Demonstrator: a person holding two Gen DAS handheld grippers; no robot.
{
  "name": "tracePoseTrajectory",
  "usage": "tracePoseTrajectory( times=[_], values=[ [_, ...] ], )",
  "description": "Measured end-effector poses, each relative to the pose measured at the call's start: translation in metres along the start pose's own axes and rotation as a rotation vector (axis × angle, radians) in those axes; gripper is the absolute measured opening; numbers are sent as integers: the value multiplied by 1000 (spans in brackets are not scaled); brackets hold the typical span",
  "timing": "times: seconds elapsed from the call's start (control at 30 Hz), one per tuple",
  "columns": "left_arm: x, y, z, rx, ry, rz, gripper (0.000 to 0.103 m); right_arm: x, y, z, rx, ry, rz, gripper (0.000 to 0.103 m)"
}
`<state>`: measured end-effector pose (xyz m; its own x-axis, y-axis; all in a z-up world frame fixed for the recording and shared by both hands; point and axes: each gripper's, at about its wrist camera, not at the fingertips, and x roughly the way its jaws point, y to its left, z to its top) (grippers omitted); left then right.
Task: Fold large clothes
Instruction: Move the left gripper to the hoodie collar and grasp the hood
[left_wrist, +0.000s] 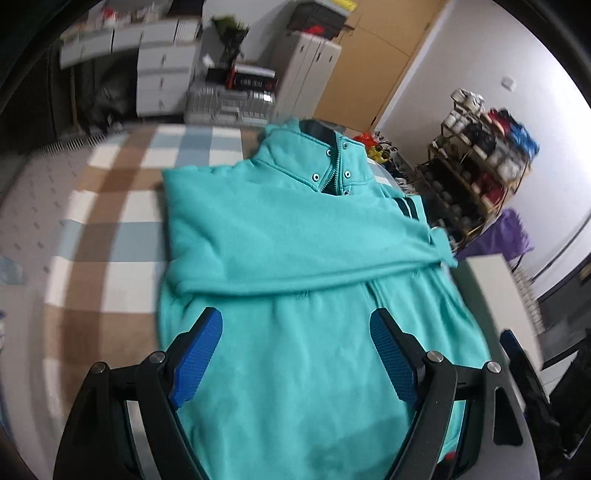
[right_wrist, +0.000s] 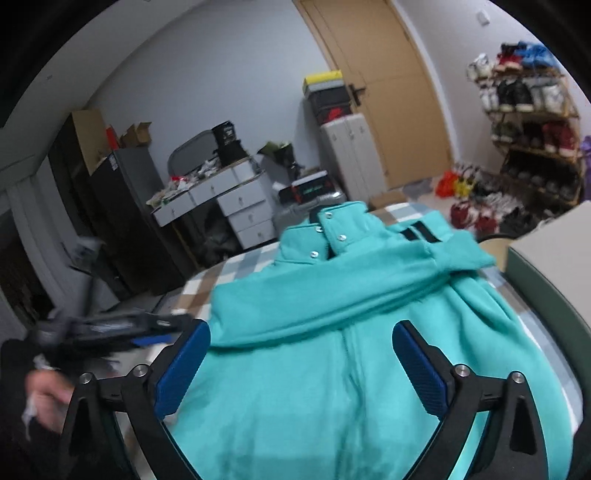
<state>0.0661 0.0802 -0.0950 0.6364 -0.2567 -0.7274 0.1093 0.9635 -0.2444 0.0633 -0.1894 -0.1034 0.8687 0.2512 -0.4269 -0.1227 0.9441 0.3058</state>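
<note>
Both grippers' fingers (left_wrist: 201, 354) (right_wrist: 421, 373) spread empty above the teal jacket (left_wrist: 280, 236); only the right view shows a blurred hand (right_wrist: 46, 397), seemingly.

1. Left of the teal fleece zip-collar jacket (left_wrist: 295, 236), the checked blue, white and brown cloth-covered surface (left_wrist: 110, 206) lies bare.
2. Right of the jacket, a white box-shaped cabinet (left_wrist: 498, 288) stands close.
3. Above the jacket, open air.

sweatshirt (left_wrist: 295, 236) on checked cloth (left_wrist: 122, 206)
</note>
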Motion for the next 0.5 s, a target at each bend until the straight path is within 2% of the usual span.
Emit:
tracePoseTrajectory(
  times=[0.1, 0.23, 0.33, 0.37, 0.43, 0.5],
  values=[
    [-22, -11, -20, 26, -65, 69, 79, 19, -4, -5, -47, 99, -78, 101],
    [-50, -20, -32, 69, -154, 175, 79, 17, -26, -2, 44, 76, -87, 101],
    [-54, -25, -26, 95, -182, 238, 79, 10, -38, -1, 120, 60, -64, 102],
    [-55, -26, -23, 95, -186, 244, 79, 9, -41, 0, 137, 56, -58, 103],
    [-52, -26, -15, 90, -179, 240, 87, 5, -45, -1, 161, 56, -44, 103],
    [-42, -27, 2, 108, -167, 269, 87, 3, -45, -1, 170, 59, -33, 103]
  ],
)
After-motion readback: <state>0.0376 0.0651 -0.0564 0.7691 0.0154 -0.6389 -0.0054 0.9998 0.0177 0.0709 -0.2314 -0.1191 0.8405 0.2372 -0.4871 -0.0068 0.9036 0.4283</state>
